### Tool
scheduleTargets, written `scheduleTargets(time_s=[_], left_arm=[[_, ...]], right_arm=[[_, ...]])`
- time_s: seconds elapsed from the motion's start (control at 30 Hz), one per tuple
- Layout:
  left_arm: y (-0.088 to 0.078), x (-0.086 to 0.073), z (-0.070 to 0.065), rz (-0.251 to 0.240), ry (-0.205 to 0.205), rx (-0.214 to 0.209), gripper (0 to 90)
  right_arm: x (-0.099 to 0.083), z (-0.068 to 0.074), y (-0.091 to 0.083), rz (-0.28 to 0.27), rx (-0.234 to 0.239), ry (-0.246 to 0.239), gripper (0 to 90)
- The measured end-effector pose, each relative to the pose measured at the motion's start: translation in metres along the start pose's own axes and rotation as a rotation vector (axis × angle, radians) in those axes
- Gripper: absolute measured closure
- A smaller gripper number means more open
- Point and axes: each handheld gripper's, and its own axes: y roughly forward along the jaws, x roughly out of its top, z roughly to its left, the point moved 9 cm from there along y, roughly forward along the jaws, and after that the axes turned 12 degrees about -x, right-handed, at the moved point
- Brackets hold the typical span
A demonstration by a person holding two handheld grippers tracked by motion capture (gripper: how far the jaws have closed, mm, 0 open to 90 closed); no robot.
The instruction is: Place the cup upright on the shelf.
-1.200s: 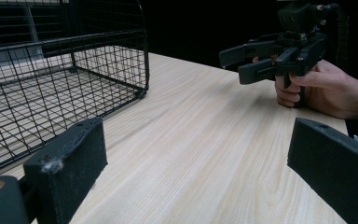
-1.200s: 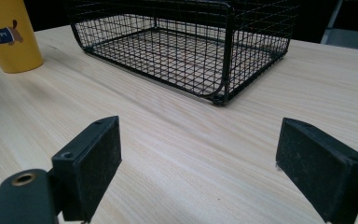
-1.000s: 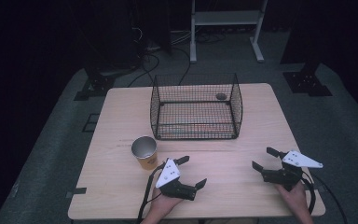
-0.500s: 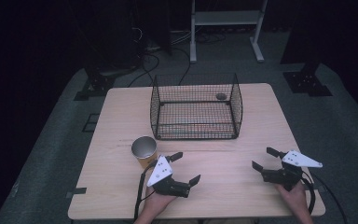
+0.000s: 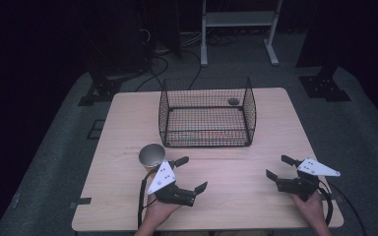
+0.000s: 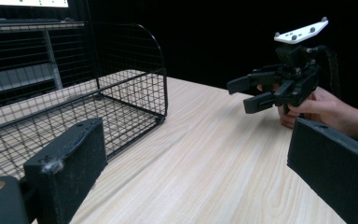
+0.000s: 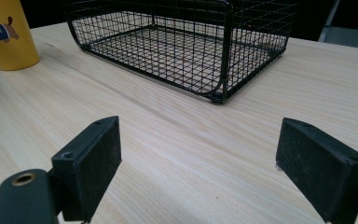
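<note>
A black wire basket (image 5: 206, 113) stands on the far middle of the wooden table (image 5: 236, 196). In the high view, a yellow cup (image 5: 152, 156) with a metallic inside sits in front of the basket's left corner. My left gripper (image 5: 192, 173) lies just right of the cup, open and holding nothing. Near the front right, my right gripper (image 5: 277, 166) is open and holding nothing too. The left gripper view has its own jaws (image 6: 200, 177) wide apart, the basket (image 6: 74, 107) at left and the right gripper (image 6: 247, 91) beyond. The right gripper view shows my right gripper (image 7: 200, 168), the basket (image 7: 182, 42) and the cup (image 7: 7, 32).
A small dark round object (image 5: 233, 102) lies on the table behind the basket. A white metal stand (image 5: 238, 29) and cables (image 5: 162, 64) are on the dark floor beyond the table. Bare wood stretches between the two grippers.
My left gripper has slid a little to the left, closer to the cup. The right gripper has stayed put.
</note>
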Motion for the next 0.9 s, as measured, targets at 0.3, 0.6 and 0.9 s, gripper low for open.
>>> scheduleTargets(time_s=[0.3, 0.6, 0.9], left_arm=[[-0.009, 0.010, 0.002, 0.004, 0.017, 0.002, 4.0], [-0.020, 0.021, 0.005, -0.004, 0.041, 0.023, 4.0], [-0.036, 0.033, 0.011, -0.015, 0.061, 0.056, 4.1]], right_arm=[[0.000, 0.000, 0.000, 0.000, 0.000, 0.001, 13.0], [0.000, 0.000, 0.000, 0.001, 0.000, 0.002, 13.0], [0.000, 0.000, 0.000, 0.003, 0.000, 0.005, 13.0]])
